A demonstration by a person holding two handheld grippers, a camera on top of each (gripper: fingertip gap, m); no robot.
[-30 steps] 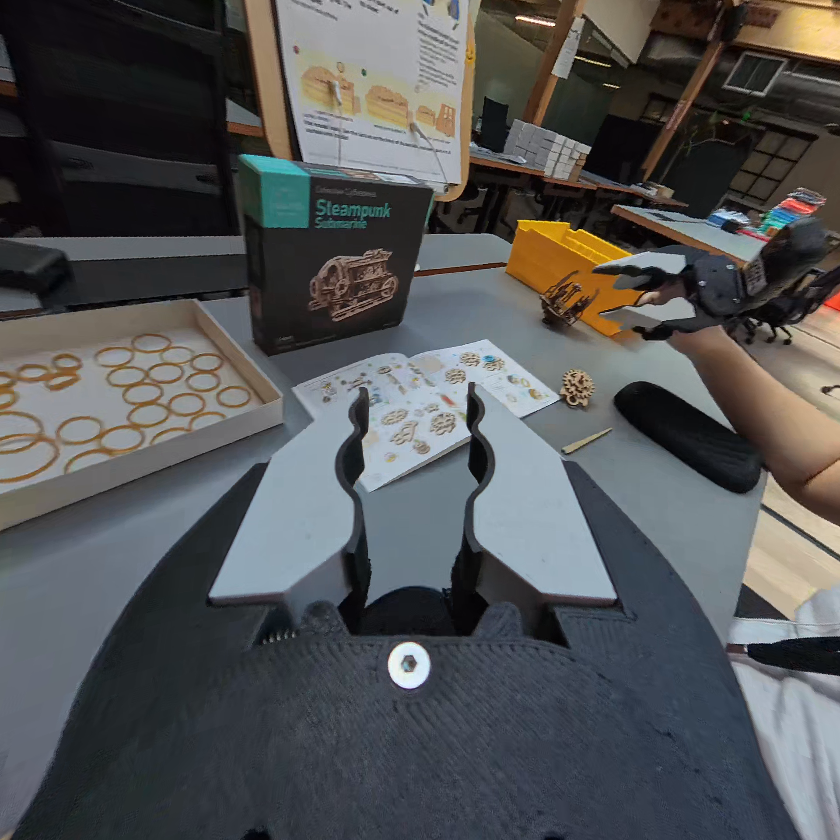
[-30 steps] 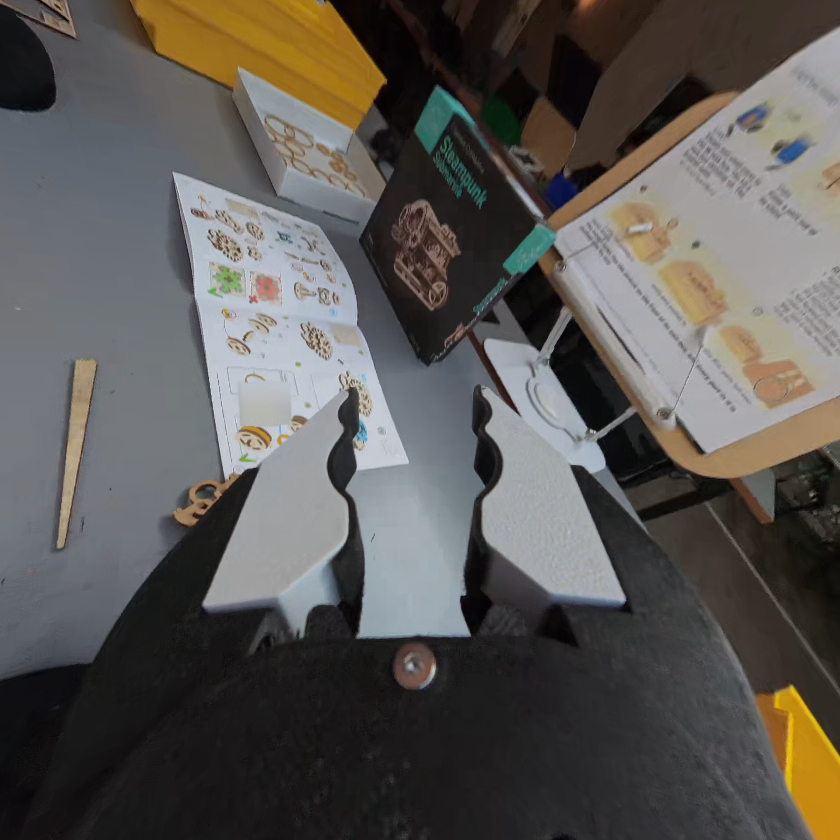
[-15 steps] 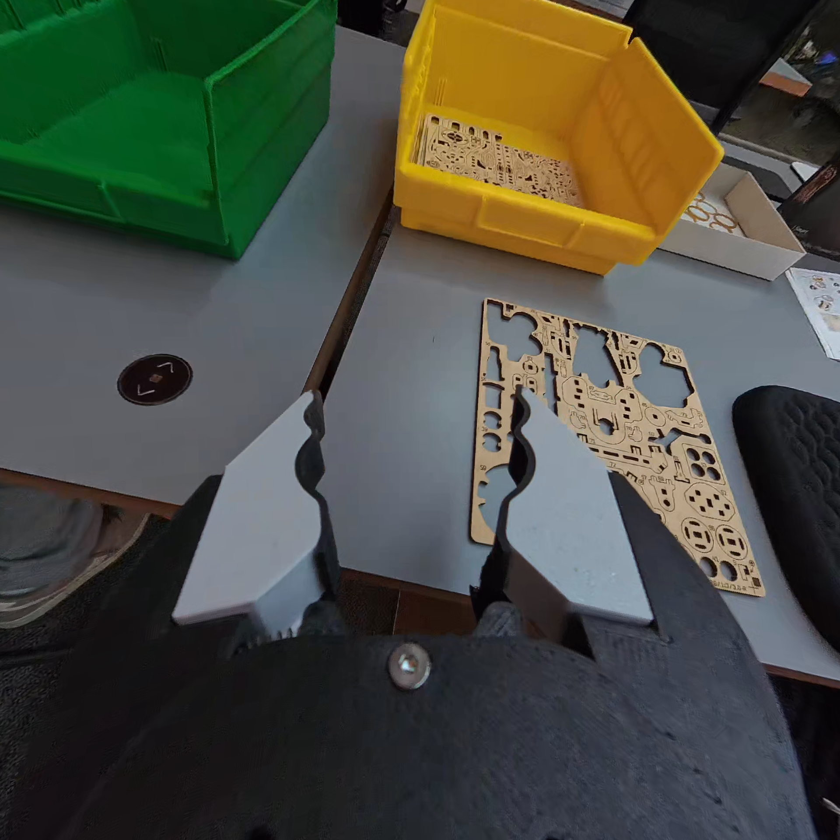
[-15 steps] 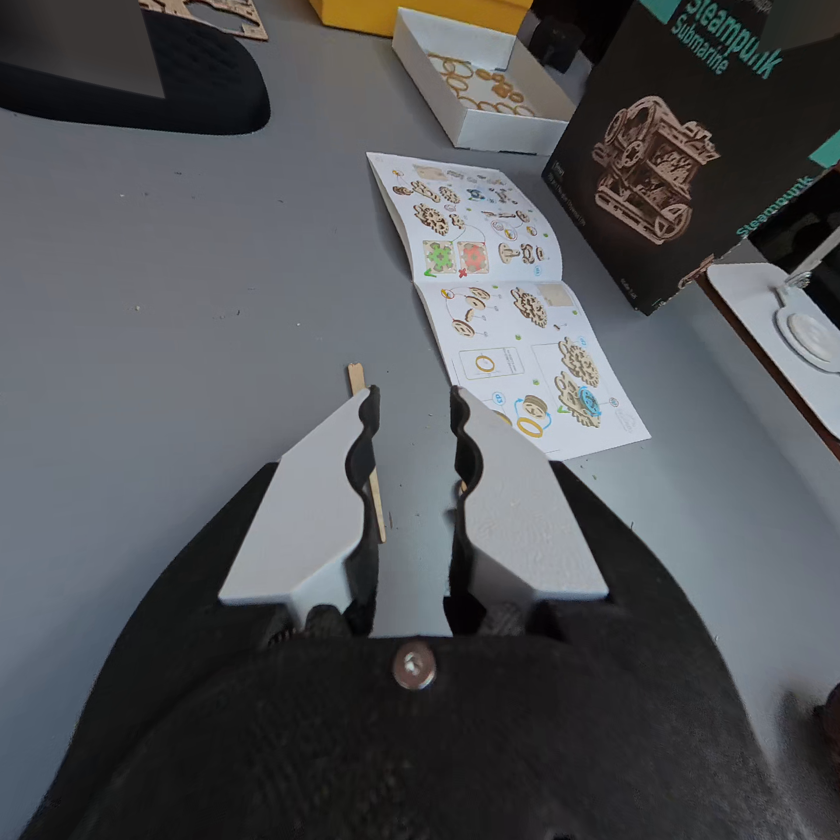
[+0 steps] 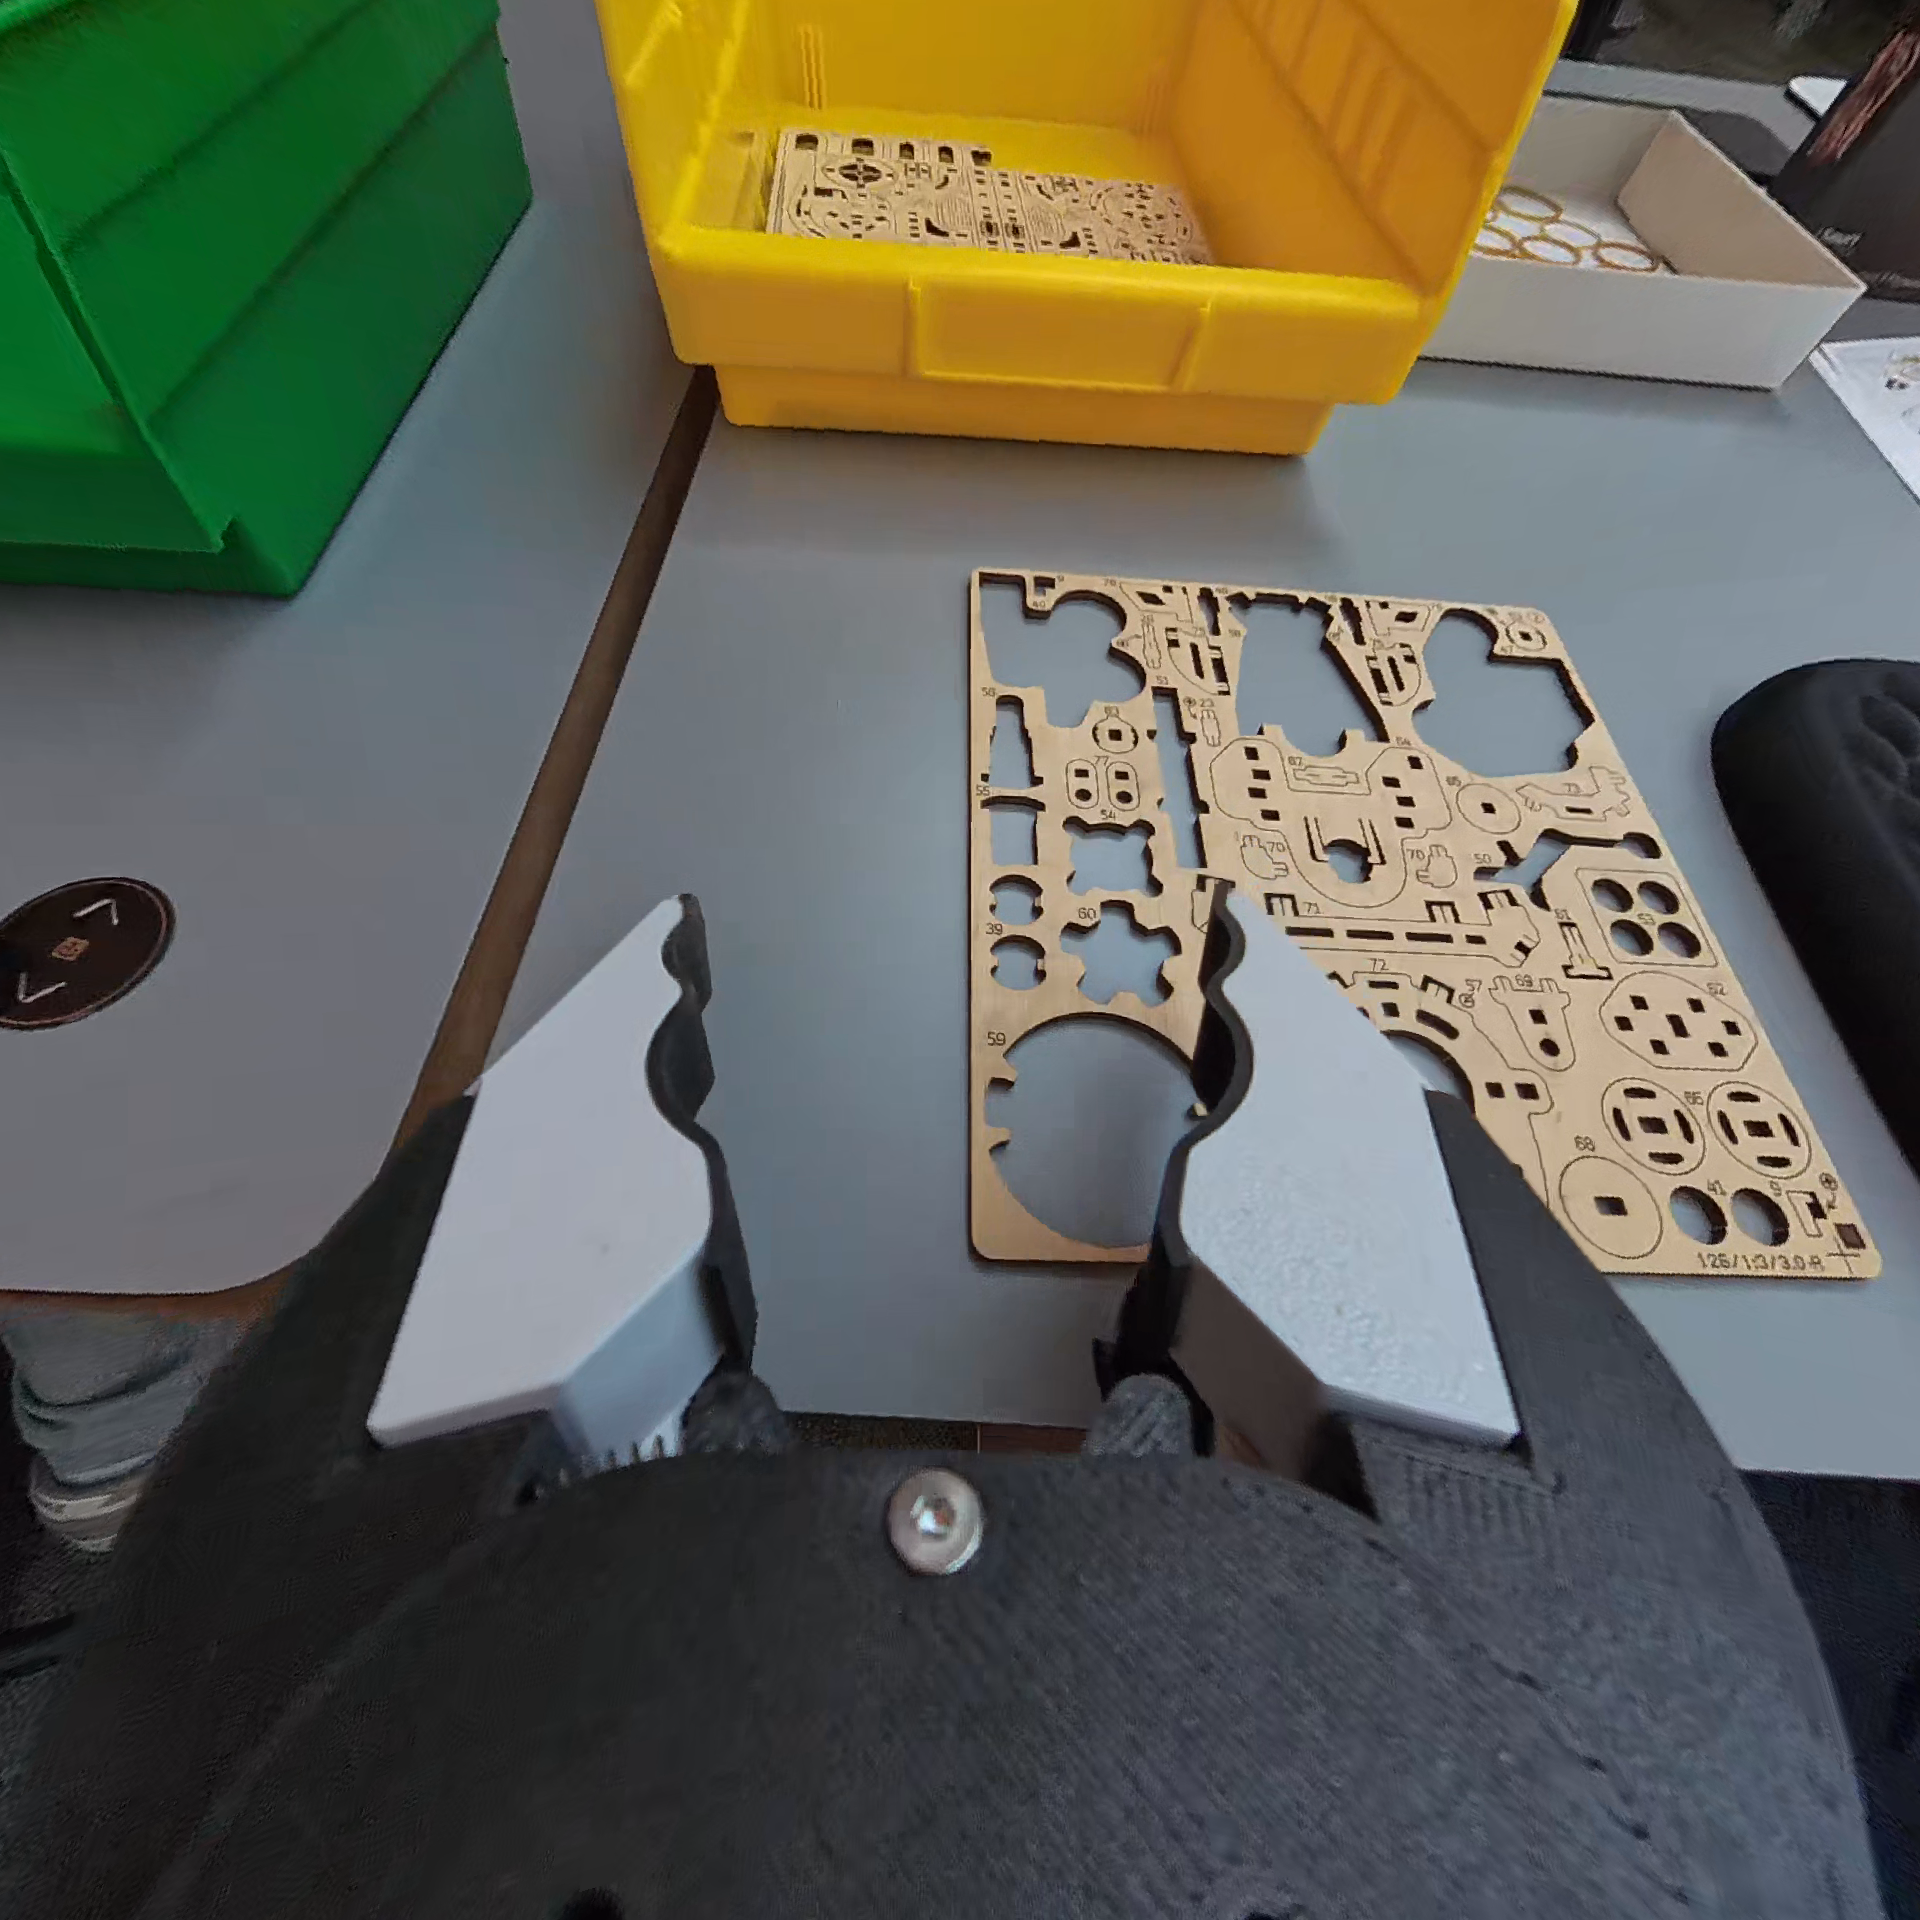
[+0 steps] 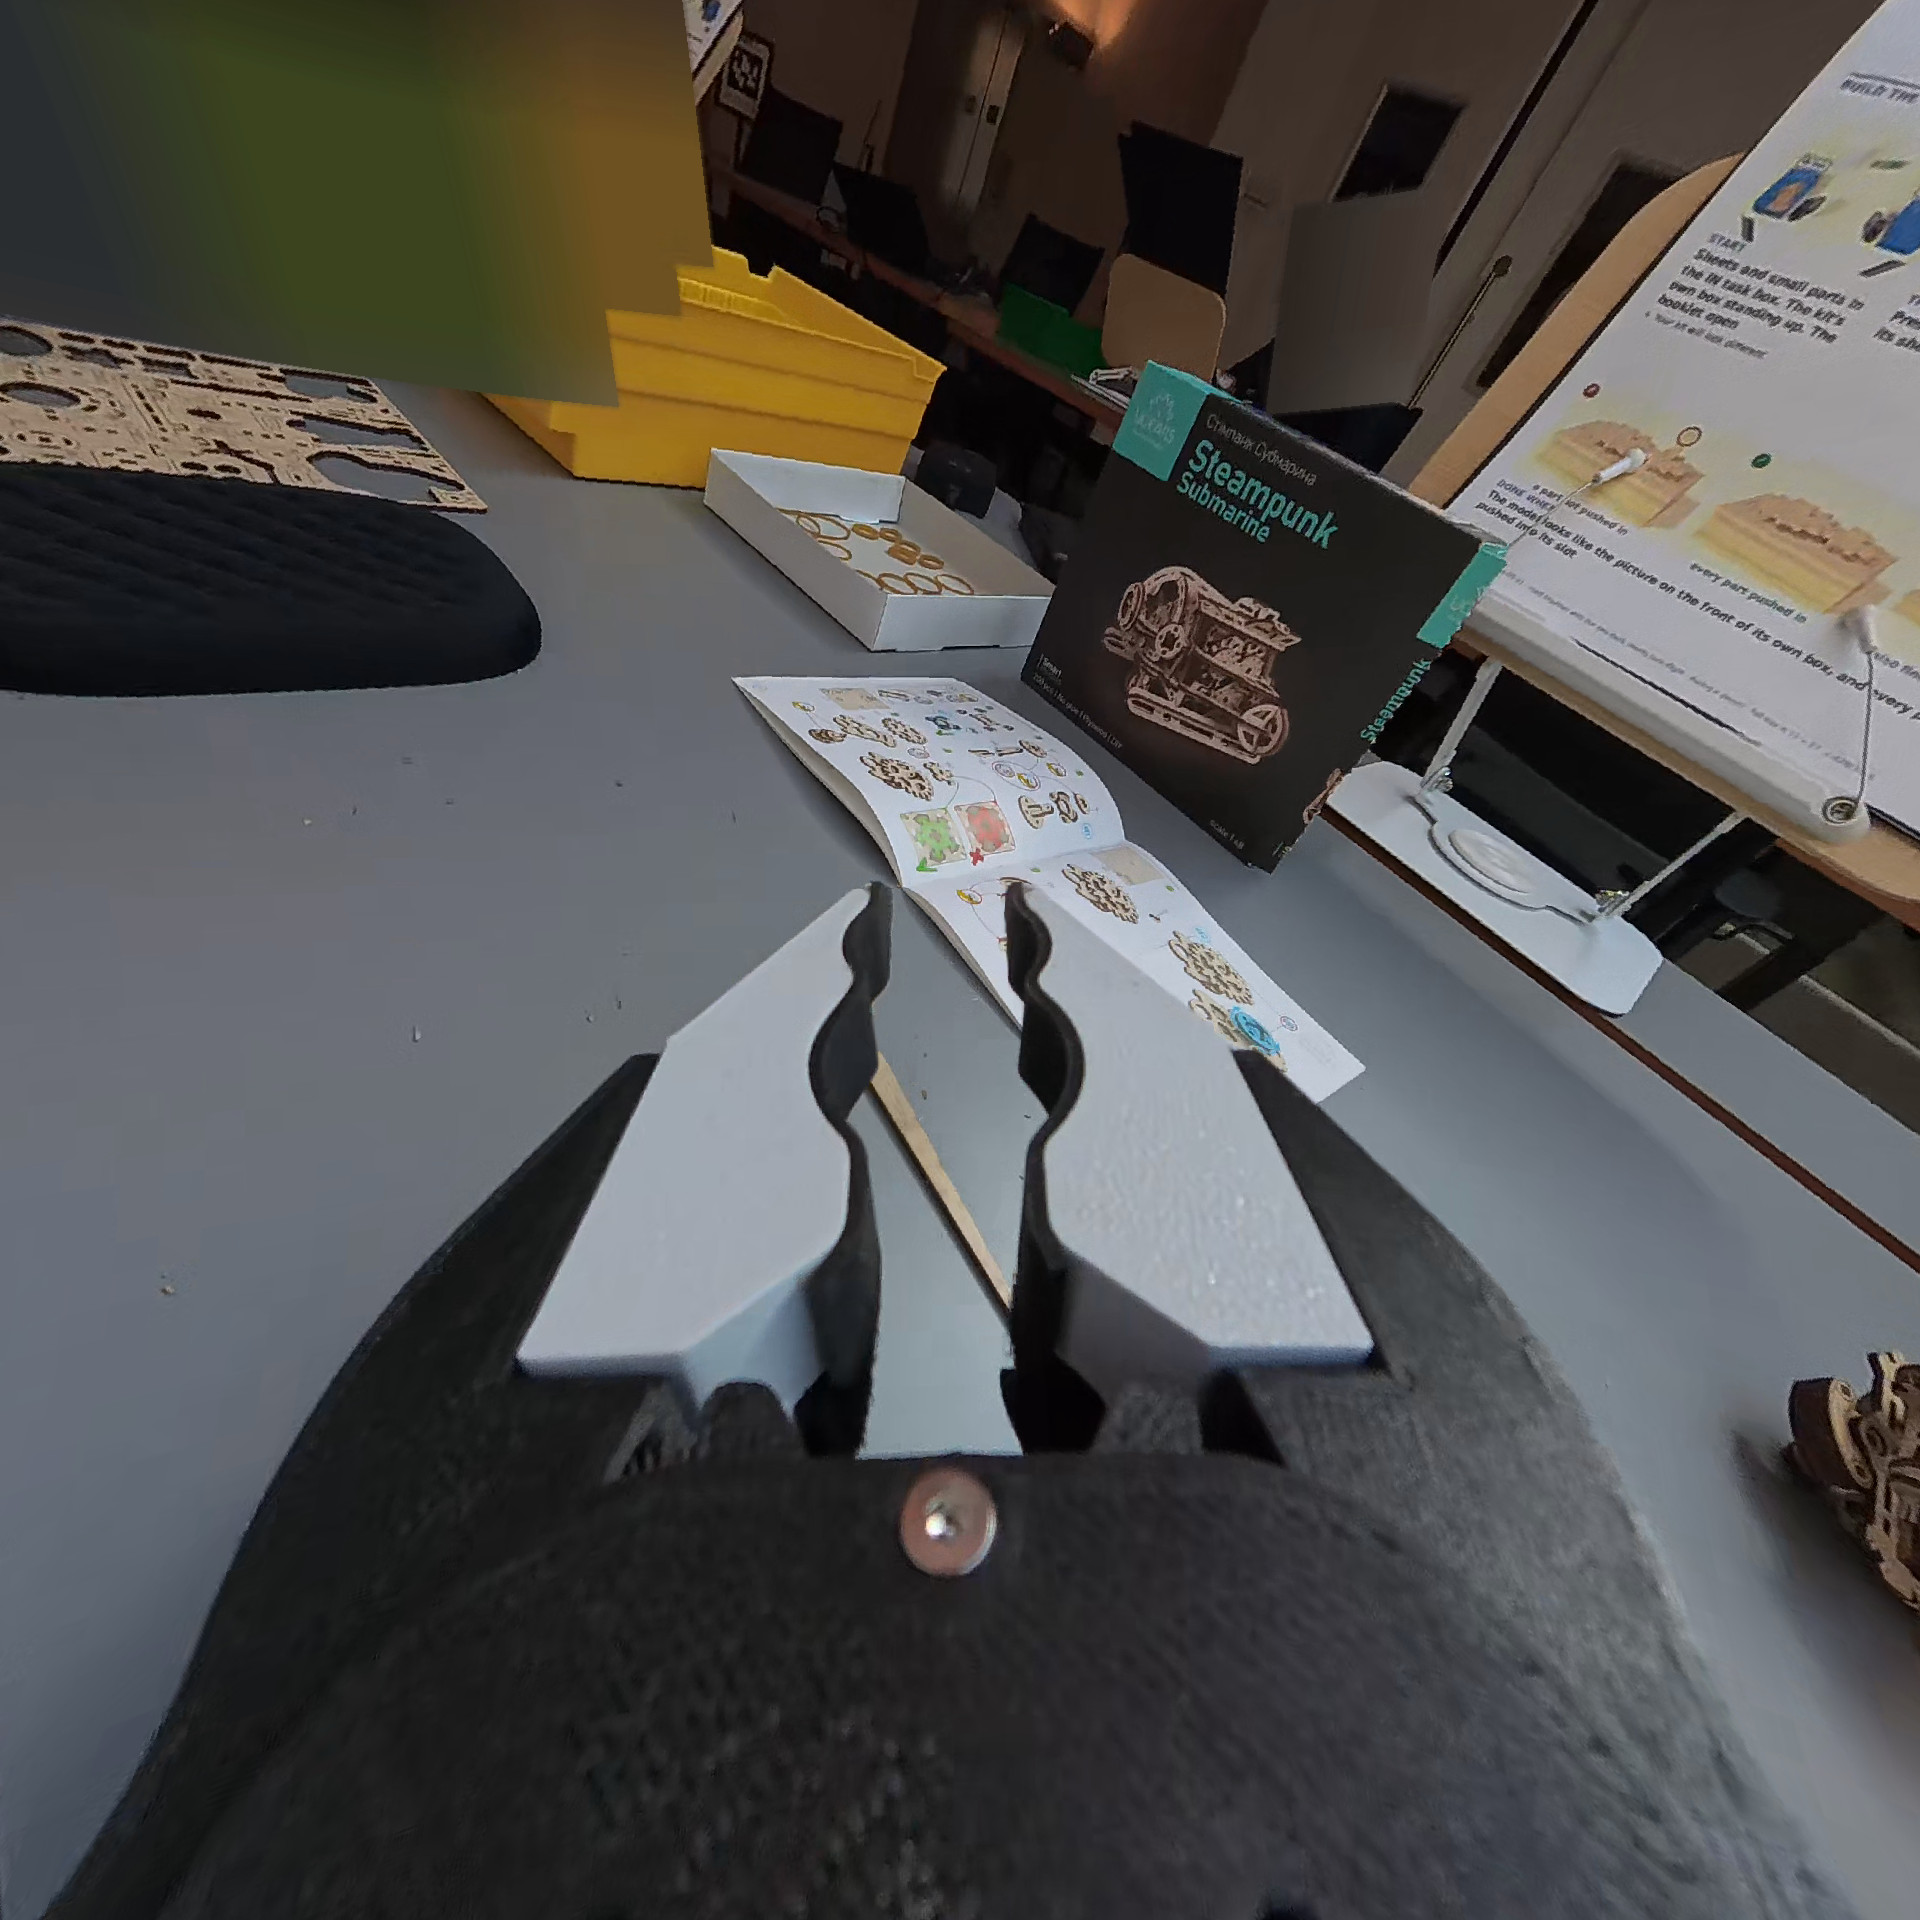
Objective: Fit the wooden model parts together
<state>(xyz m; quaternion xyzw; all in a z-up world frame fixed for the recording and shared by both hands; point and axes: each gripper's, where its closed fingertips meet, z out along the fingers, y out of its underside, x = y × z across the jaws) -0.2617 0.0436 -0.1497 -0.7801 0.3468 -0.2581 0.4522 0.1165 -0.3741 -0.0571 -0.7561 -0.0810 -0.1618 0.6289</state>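
Note:
A laser-cut wooden parts sheet [image 5: 1351, 883] lies flat on the grey table, with several parts punched out. My left gripper [image 5: 951, 914] is open wide and empty, low over the table at the sheet's near left corner; its right finger overlaps the sheet. My right gripper [image 6: 945, 904] is open with a narrow gap. A thin wooden stick [image 6: 935, 1174] lies on the table between its jaws, and I see no contact. A partly built wooden model [image 6: 1870, 1455] sits at the right edge. The sheet also shows in the right wrist view [image 6: 208, 416].
A yellow bin [image 5: 987, 312] holds more sheets; a green bin [image 5: 208, 260] stands to its left. A black pad [image 5: 1839, 831] lies right of the sheet. A white tray of rings [image 6: 883, 582], an open booklet [image 6: 987, 821], the kit box [image 6: 1247, 644] and an instruction board [image 6: 1714, 468] stand beyond. The partly built wooden model [image 6: 1870, 1455] is about 30 cm from my right fingertips.
My left gripper swung from the booklet to the parts sheet, came closer and opened wider. My right gripper dropped lower and narrowed; the stick now lies between its jaws.

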